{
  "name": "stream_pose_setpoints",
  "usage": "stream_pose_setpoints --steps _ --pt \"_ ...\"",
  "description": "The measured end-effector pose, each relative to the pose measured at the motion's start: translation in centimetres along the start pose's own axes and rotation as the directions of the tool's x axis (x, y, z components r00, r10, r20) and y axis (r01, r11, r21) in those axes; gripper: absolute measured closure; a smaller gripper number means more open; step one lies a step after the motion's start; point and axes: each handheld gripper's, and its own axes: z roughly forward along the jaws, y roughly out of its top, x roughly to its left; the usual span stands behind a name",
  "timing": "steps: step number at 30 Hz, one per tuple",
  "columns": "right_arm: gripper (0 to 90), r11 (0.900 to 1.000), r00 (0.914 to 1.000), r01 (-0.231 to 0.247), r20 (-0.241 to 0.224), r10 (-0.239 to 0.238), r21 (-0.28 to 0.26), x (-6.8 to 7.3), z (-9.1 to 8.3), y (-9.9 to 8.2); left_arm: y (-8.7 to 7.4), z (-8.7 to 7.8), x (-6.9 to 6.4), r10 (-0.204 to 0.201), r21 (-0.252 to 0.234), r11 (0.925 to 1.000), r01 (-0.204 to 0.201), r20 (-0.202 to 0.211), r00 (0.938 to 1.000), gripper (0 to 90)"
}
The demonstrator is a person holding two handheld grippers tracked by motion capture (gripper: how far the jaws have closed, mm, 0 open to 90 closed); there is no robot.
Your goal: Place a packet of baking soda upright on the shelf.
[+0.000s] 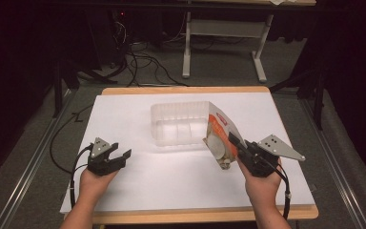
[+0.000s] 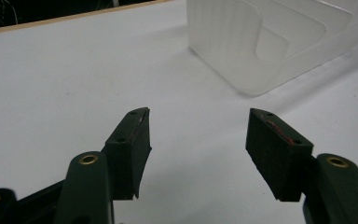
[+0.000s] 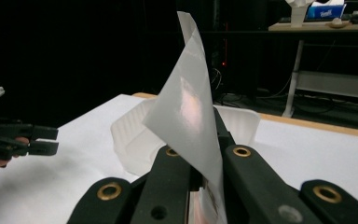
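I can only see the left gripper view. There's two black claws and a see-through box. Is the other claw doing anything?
Observer: Yes. The right gripper is shut on a packet with an orange and white front, lifted at the right end of the clear container.
Operator: Is the packet inside the box?
Observer: Not fully. In the high view its lower end sits at the container's open end, and its top corner sticks up above it.
Operator: What does the packet's back look like?
Observer: In the right gripper view it is plain and shiny, pinched between the jaws.
Operator: And my claw?
Observer: The left gripper is open, holding nothing, over the white table, apart from the container.
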Motion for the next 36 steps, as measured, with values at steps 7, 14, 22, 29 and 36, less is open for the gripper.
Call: stream_pose_setpoints --steps 7,14,22,29,36 --pt "90.0 0.9997 0.9998 0.018 -0.003 -0.018 -0.018 0.8 1.3 1.4 0.0 -0.1 0.0 0.000 -0.003 1.0000 0.000 0.003 1.0000 40.3" --pt "90.0 0.9990 0.9998 0.019 -0.006 -0.019 -0.039 1.9 3.7 2.8 0.1 -0.1 0.0 -0.003 -0.006 1.0000 0.003 0.007 1.0000 40.3" --pt "90.0 0.9990 0.9996 0.026 -0.014 -0.026 -0.037 3.0 6.8 3.7 0.1 -0.1 0.1 -0.005 -0.014 0.9999 0.006 0.010 0.9999 40.4" --pt "90.0 0.9990 0.9992 0.027 -0.029 -0.028 -0.037 3.7 9.3 3.9 0.1 -0.2 0.1 -0.009 -0.016 0.9998 0.009 0.013 0.9999 40.4" --pt "90.0 0.9991 0.9989 0.019 -0.041 -0.021 -0.038 4.4 11.9 4.1 0.1 -0.1 0.1 -0.011 -0.016 0.9998 0.011 0.017 0.9998 40.3"
